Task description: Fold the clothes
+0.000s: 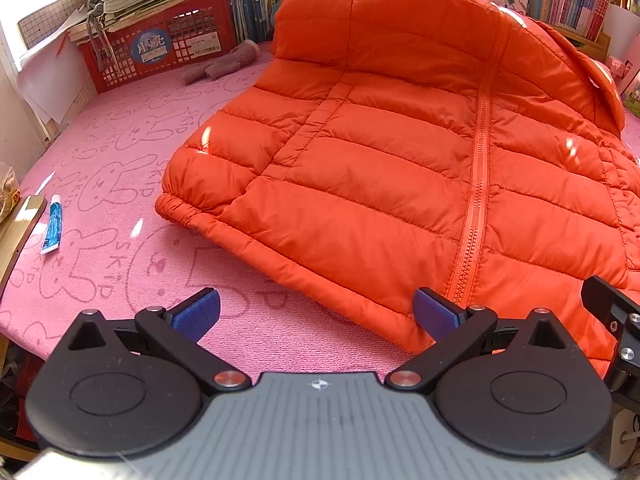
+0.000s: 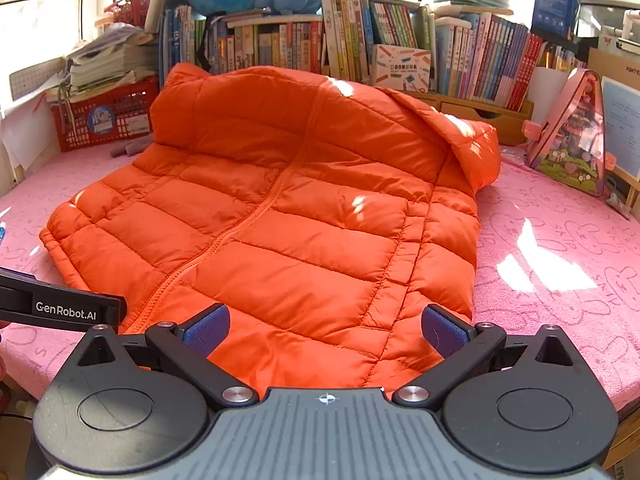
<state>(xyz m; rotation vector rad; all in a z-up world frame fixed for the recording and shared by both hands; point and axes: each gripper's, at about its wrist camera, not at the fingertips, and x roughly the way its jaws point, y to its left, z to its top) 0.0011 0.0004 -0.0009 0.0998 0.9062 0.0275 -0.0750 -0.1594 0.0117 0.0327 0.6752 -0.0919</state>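
Jaws spread, left gripper (image 1: 316, 314), right gripper (image 2: 326, 330), above jacket (image 2: 280, 208)

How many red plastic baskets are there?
2. One red basket sits under stacked papers, left of the orange jacket; another basket is higher up by the window. Others may be hidden.

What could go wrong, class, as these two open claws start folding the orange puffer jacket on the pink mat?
1. The orange puffer jacket is puffy and slick-looking; a fold may spring back or slip from the right claw.
2. Its upper part leans against the books; pulling might disturb them.
3. The left claw hovers at the hem's edge, partly over bare pink mat, so it may pinch the mat. The toothpaste tube lies apart.
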